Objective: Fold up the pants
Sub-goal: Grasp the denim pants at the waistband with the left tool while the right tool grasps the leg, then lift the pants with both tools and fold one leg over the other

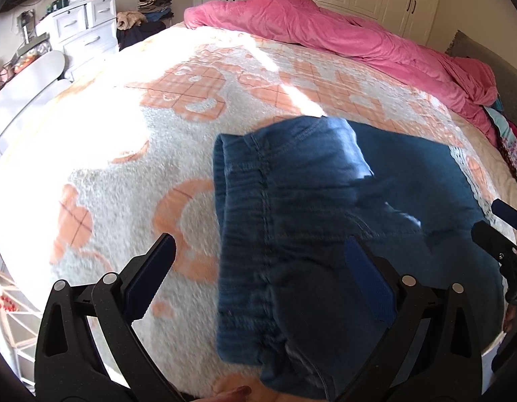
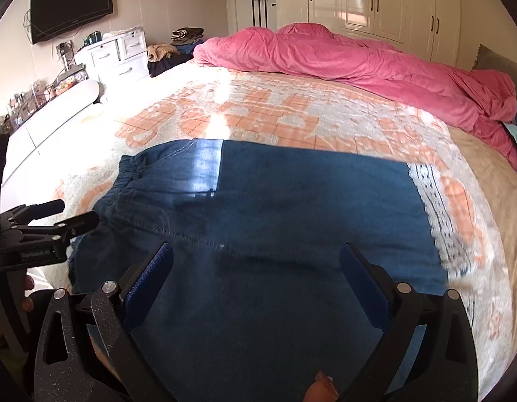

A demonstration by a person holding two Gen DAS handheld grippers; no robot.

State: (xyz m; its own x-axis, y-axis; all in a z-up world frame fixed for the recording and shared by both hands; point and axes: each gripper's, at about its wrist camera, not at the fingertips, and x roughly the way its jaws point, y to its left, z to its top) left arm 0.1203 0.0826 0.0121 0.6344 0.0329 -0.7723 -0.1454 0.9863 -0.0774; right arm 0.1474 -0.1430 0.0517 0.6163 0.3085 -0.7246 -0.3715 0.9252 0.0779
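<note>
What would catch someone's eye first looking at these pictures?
The blue pants spread on the peach-and-white blanket in the foreground, with both open grippers, left and right, over them. Behind, a bright pink duvet lies bunched along the bed's far edge.

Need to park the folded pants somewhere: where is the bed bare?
Free: the patterned blanket between the pants and the pink duvet, and left of the waistband. Crowded: far edge under the duvet.

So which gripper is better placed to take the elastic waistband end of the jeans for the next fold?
Probably the left gripper: its open jaws hang right over the gathered waistband. The right gripper, also open, is above the plain middle of the jeans, farther from that end.
</note>
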